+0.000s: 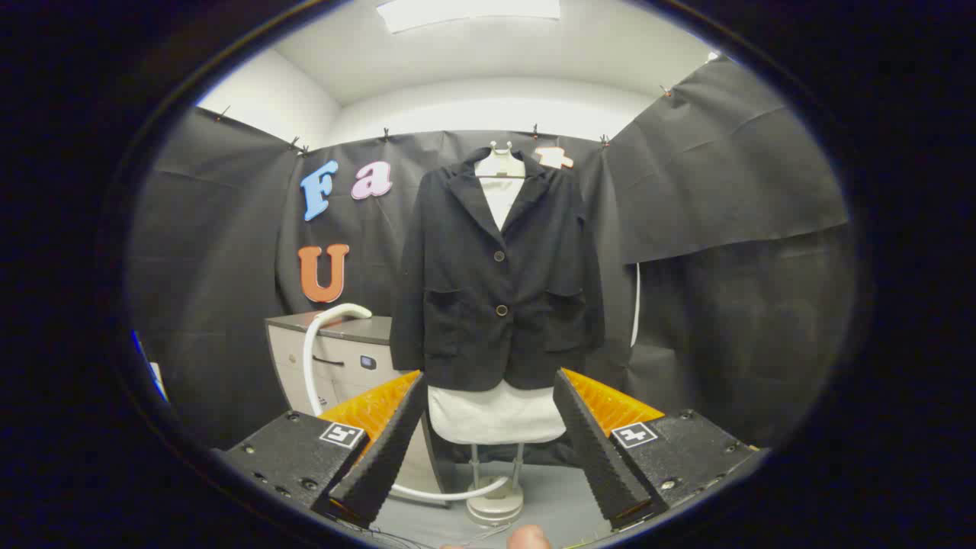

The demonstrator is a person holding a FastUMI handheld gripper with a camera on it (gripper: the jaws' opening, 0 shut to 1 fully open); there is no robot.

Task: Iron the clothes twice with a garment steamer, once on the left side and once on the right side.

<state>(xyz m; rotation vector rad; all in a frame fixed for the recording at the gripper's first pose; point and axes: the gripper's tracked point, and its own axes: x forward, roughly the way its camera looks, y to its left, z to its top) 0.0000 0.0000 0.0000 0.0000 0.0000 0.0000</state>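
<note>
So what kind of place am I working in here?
Looks like a staged recording booth, not a home: black cloth walls, a black jacket hung on a stand, a cabinet with a white hose. The gripper is open, holding nothing.

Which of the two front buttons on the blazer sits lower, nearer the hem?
The button level with the patch pockets; the other button sits higher, where the lapels meet. The gripper is open, empty.

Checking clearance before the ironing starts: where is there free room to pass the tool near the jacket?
The tool is open, holding nothing. Bare wall flanks the black jacket on its right. Its left is crowded by the cabinet and white hose. The stand base sits below.
</note>
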